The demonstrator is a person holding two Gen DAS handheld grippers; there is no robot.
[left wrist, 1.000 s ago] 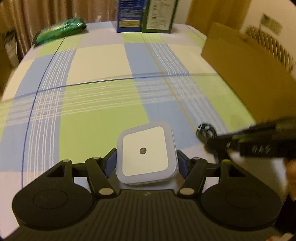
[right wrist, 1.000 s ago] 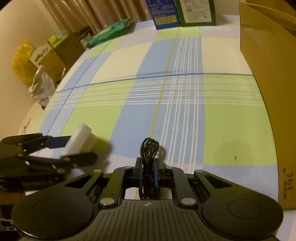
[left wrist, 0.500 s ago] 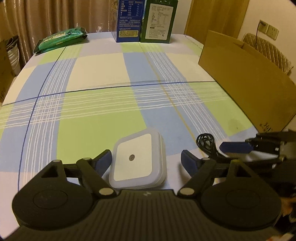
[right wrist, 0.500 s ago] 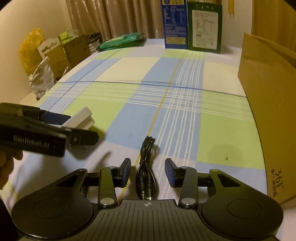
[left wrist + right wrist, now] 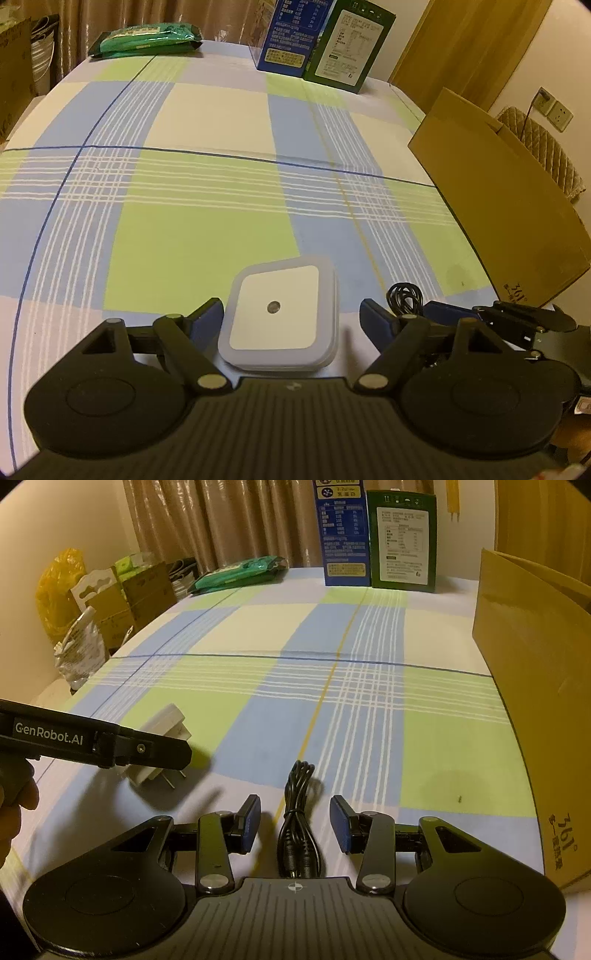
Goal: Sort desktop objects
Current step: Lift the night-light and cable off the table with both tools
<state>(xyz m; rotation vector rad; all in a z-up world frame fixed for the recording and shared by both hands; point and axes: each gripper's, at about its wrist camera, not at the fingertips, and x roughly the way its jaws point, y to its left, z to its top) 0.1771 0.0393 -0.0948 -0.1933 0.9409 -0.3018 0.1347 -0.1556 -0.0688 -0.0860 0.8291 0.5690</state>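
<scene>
**Both tools slack, both objects down on the cloth**

Right now we hold two grippers low over the checked tablecloth (image 5: pixel 207 236), each with its own object lying between spread pads. Our left gripper (image 5: pixel 291 319) has the white night light (image 5: pixel 279 317) flat on the cloth between its jaws; the jaws are closing slightly, yet a clear gap shows on the right side and the left pad sits just beside the casing, not visibly pressing. Our right gripper (image 5: pixel 295 825) stands open, with the coiled black cable (image 5: pixel 297 834) lying loose in the middle, touching neither pad.

What the next move turns on, we judge, is the cable's long axis: it runs straight ahead along the fingers of the right tool, so the pads would meet it broadside if we closed again. The cardboard box (image 5: pixel 535 686) rises just to the right of that tool, nearer our right hand than our left.

Seen from the right wrist, the left tool's side reads "GenRobot.AI". The box bears "361°". Ahead of both tools stand a blue carton (image 5: pixel 341 535) and a green carton (image 5: pixel 404 541); their print is too small to read.
</scene>
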